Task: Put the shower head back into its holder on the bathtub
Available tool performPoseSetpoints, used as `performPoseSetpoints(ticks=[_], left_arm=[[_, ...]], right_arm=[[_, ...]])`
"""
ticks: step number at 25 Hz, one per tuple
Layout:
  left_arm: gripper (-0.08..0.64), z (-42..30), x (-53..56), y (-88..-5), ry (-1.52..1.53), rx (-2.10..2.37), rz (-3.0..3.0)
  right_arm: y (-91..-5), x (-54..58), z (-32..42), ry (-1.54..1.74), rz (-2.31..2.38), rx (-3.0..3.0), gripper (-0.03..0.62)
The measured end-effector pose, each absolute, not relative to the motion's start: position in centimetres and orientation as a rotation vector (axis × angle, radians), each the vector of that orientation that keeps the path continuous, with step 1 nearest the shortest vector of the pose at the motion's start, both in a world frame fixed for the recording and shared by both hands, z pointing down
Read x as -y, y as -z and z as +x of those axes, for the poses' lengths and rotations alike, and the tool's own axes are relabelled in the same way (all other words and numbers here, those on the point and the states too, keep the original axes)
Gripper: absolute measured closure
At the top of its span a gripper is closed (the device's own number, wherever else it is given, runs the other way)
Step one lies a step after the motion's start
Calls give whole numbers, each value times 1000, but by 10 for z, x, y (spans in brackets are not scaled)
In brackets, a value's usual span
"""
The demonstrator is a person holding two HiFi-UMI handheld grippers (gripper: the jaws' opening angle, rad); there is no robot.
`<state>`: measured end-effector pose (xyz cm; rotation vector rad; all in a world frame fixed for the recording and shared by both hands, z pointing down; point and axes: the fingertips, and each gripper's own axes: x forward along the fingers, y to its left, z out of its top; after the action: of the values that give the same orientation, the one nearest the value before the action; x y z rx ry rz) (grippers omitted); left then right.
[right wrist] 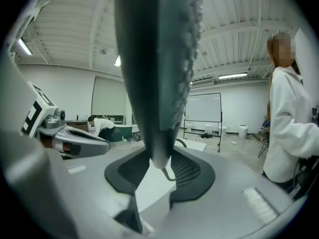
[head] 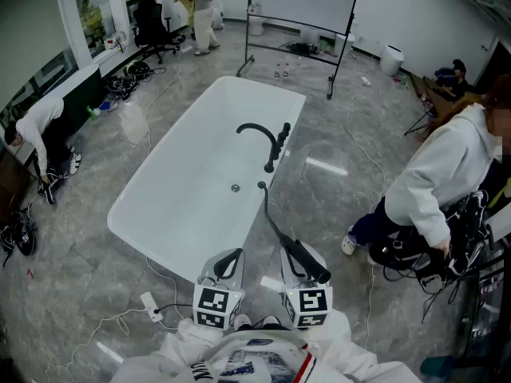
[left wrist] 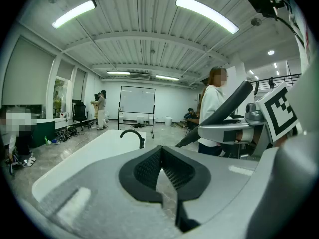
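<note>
Shower head point(right wrist: 157, 83) is being pinched by right gripper point(right wrist: 160, 167), just off near corner of bathtub point(head: 160, 214) (hose point(head: 271, 222) running to rim); left gripper point(left wrist: 160, 156) jaws are being pressed together, empty.

Bright, even light from ceiling tubes point(left wrist: 207, 14) at 12 o'clock; soft shadows, a glare streak on the floor point(head: 323, 166). Heavy fisheye bending, dark corners; the close shower head point(right wrist: 159, 59) blurs.
</note>
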<state>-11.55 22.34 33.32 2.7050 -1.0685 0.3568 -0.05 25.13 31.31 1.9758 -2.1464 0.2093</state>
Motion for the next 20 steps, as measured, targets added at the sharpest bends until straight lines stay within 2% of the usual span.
performPoseSetpoints(ticks=[20], left_arm=[[561,-131,-224,-327,-332,1034,2725]], right_arm=[[-308,-255,-11,-206,2008,2111,456]])
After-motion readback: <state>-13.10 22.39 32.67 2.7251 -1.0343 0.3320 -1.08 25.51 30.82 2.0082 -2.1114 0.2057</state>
